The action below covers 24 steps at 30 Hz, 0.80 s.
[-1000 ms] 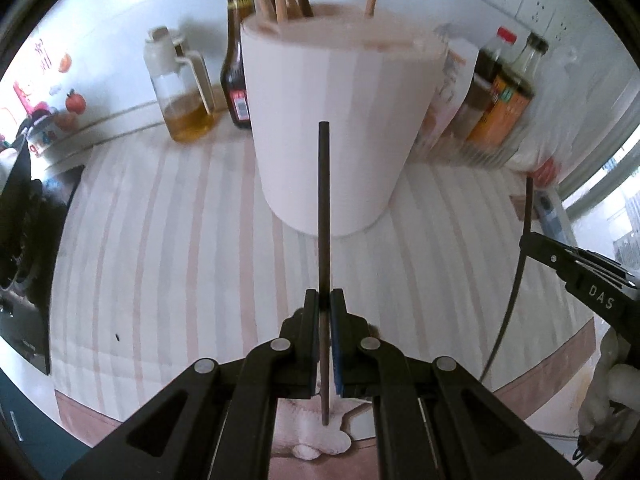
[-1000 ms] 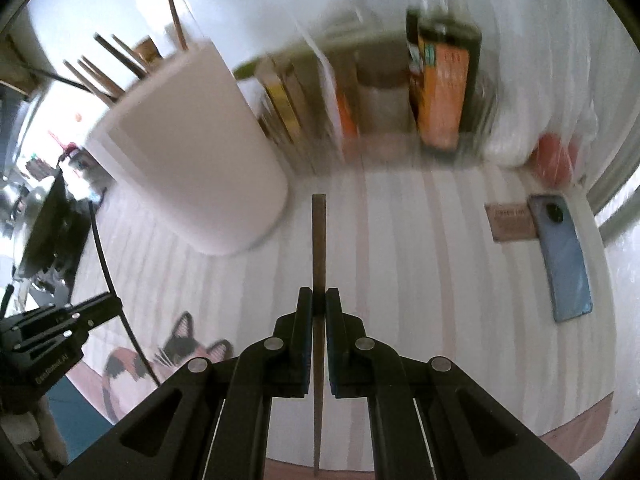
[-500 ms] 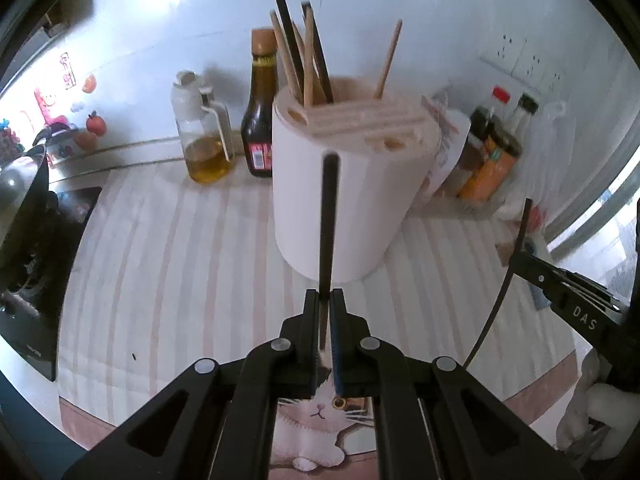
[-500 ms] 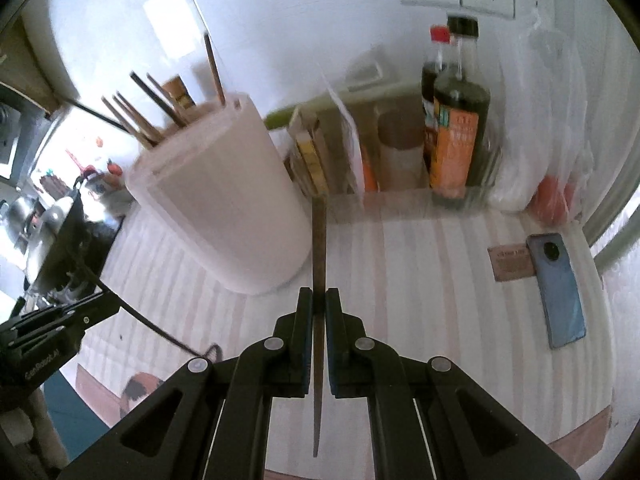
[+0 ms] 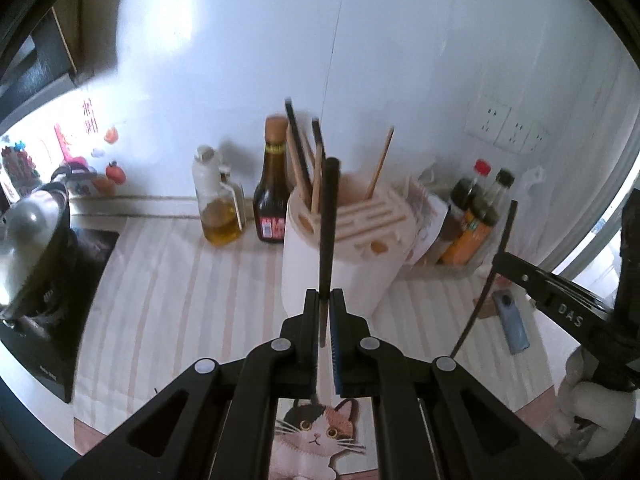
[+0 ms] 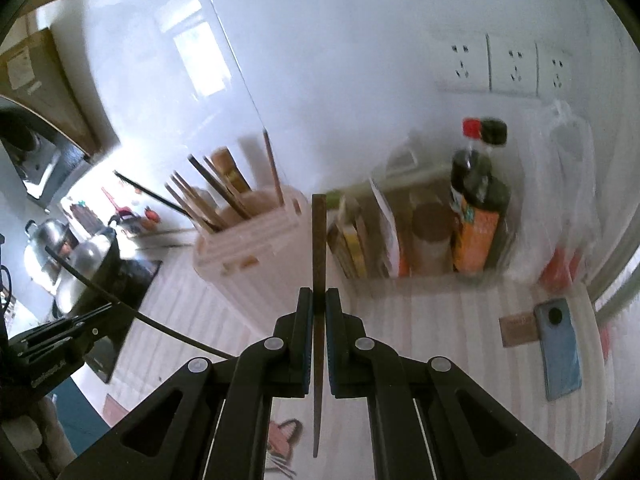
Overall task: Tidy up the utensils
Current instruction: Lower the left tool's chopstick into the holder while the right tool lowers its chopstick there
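My left gripper (image 5: 324, 300) is shut on a dark chopstick (image 5: 329, 220) that stands upright in front of the pale pink round utensil holder (image 5: 344, 272). Several chopsticks (image 5: 306, 168) stick out of the holder's slotted top. My right gripper (image 6: 319, 300) is shut on a brown chopstick (image 6: 319, 240), upright, with the holder (image 6: 248, 248) ahead to its left. Both grippers hang above the striped counter, short of the holder. The right gripper (image 5: 505, 262) with its chopstick shows at the right of the left wrist view. The left gripper (image 6: 108, 311) shows at the left of the right wrist view.
An oil jug (image 5: 218, 208) and a dark sauce bottle (image 5: 274, 196) stand behind the holder on the left. Bottles (image 6: 478, 208), packets and a plastic bag crowd the right back corner. A blue phone (image 6: 560, 354) lies on the counter at right. A pot on a stove (image 5: 32, 240) sits far left.
Both grippers have risen with their chopsticks still gripped. The holder's slotted top has come into sight and the holder now looks smaller and farther off.
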Available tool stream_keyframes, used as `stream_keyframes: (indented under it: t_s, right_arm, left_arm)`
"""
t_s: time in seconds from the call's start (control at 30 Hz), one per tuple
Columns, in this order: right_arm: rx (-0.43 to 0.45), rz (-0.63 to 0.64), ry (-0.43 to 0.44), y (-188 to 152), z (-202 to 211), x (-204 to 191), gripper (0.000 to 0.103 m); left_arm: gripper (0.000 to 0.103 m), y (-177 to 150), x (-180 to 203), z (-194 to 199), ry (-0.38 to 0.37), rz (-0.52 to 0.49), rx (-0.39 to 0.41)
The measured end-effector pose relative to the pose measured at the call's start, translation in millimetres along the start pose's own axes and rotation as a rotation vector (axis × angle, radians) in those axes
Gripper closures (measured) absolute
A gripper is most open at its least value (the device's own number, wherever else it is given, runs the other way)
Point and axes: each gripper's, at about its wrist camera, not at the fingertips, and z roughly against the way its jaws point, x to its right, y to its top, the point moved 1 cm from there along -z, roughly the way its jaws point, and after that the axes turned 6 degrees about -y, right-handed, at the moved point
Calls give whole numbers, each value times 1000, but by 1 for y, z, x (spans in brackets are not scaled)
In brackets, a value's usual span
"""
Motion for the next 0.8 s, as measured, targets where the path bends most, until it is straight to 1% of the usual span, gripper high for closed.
stream_keyframes:
  t_s: [0.27,0.53,0.67,0.8]
  right_arm:
    - [80,18,71,44,27,-22,97]
    - [157,47,112,87,41,-45,97]
    - [183,44,122,107,43,-52,97]
    - [219,36,117,132,43,-56,97]
  left_arm:
    - [100,29,6,41,-18,-7,77]
    - [100,62,18,73,-24,-34,171]
    - [100,79,21,78,-32,-36,203]
    - [100,98,26,74,-36,-49,228]
